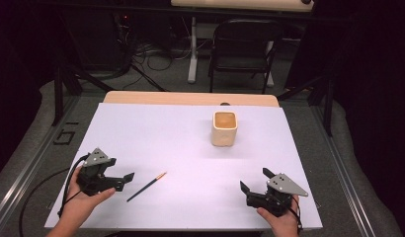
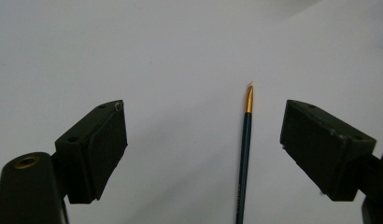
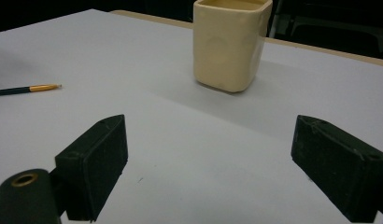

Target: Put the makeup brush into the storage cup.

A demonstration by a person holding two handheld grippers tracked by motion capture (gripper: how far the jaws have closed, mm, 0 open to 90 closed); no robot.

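Left gripper (image 2: 203,140), fingers wide, straddles the paintbrush (image 2: 244,154); centring the handle between them before closing should secure it

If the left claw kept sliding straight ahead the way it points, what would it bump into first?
Probably the paintbrush: it lies between the left claw's open jaws, nearer one side. Past its tip, bare white sheet.

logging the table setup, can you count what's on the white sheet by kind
paintbrush: 1
cream cup: 1
total: 2 things lying or standing on the white sheet
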